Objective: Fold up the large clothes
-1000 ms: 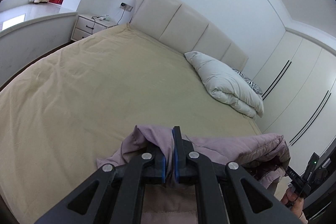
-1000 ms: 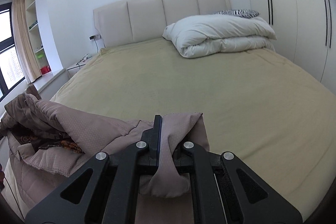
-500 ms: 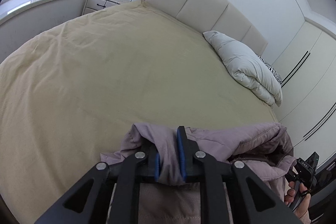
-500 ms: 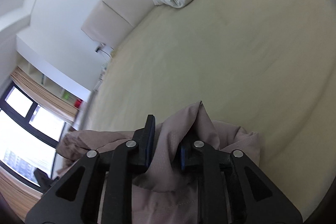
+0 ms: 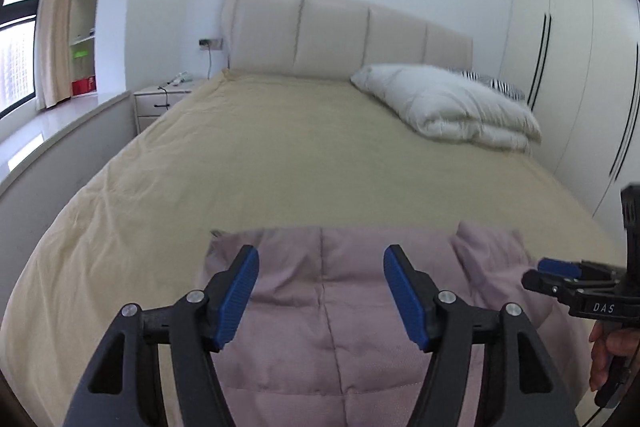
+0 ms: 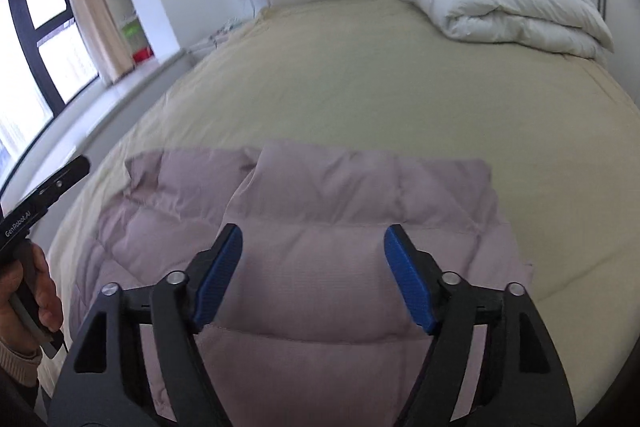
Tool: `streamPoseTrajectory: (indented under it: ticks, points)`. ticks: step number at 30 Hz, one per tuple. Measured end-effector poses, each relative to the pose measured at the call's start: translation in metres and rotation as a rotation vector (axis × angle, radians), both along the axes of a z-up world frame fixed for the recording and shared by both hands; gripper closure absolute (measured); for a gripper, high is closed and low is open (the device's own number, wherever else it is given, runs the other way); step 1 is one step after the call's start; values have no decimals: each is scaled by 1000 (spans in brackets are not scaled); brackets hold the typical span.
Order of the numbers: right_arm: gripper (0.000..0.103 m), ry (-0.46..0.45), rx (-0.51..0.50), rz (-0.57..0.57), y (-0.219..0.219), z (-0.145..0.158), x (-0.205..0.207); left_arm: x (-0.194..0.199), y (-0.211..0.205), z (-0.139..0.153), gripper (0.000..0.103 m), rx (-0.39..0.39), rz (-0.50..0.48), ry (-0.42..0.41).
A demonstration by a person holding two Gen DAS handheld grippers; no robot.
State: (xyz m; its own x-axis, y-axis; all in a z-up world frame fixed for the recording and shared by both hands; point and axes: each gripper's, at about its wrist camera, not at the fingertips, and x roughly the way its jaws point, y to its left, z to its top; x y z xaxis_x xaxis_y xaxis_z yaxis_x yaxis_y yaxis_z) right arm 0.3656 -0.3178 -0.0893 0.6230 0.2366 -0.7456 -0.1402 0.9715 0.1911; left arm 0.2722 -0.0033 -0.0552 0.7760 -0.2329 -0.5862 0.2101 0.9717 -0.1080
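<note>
Bedroom light is falling on a tan bed [image 5: 280,163], and nearest the cameras both tools are now standing wide open, gripping nothing. A second ago each was clamped on a bunched fold of the pink quilted coat; the left gripper [image 5: 320,291] and the right gripper [image 6: 314,273] are hovering released above it, pads apart from the cloth as far as can be told. That coat [image 6: 320,227] is lying spread flat along the bed's near edge, so the laying-out seems done and the folding itself is probably beginning. Farther back, a white duvet [image 5: 448,107] is resting folded near the headboard [image 5: 340,35].
</note>
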Motion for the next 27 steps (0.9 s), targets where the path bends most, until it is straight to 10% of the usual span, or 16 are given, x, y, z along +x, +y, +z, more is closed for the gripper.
streamPoseTrajectory:
  ticks: [5,27]
  points:
    - [54,87,-48,-32,30,-42,20,33,-32,-51,42,148,-24,82]
    - [55,89,102,-100,-1,-147,59,83,-32,-110,41,74,11,224]
